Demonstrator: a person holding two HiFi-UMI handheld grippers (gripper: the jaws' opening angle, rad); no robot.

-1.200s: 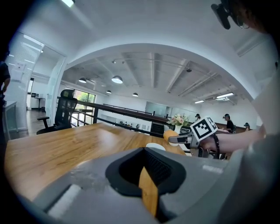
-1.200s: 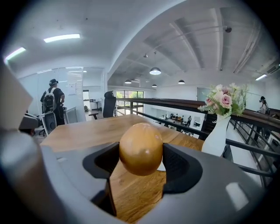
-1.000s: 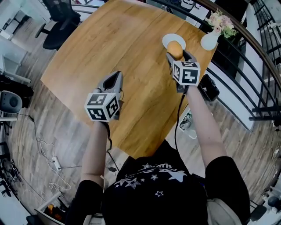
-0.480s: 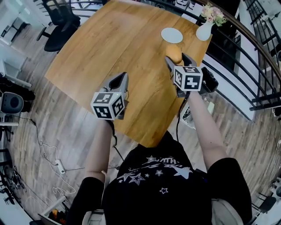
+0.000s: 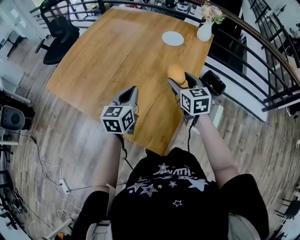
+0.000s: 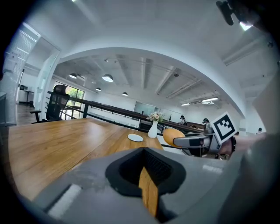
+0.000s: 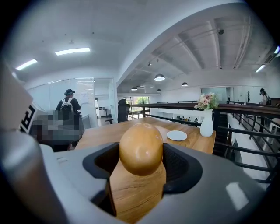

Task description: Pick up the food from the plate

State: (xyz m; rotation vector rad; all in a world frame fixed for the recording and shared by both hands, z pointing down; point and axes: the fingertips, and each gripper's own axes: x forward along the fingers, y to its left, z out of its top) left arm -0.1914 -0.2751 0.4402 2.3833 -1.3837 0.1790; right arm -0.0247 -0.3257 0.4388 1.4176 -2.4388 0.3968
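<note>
Right gripper (image 7: 141,162) clenched on food (image 7: 141,146), left gripper (image 6: 146,168) closed, vase (image 5: 205,32) holding flowers (image 5: 211,11) beside plate (image 5: 173,38) at table (image 5: 117,51) far corner, backpacked person (image 7: 68,103) in right gripper view only.

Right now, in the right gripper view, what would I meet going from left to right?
person with a backpack → food → plate → vase of flowers. The office chair in the background overlaps the food, so it is left out.
</note>
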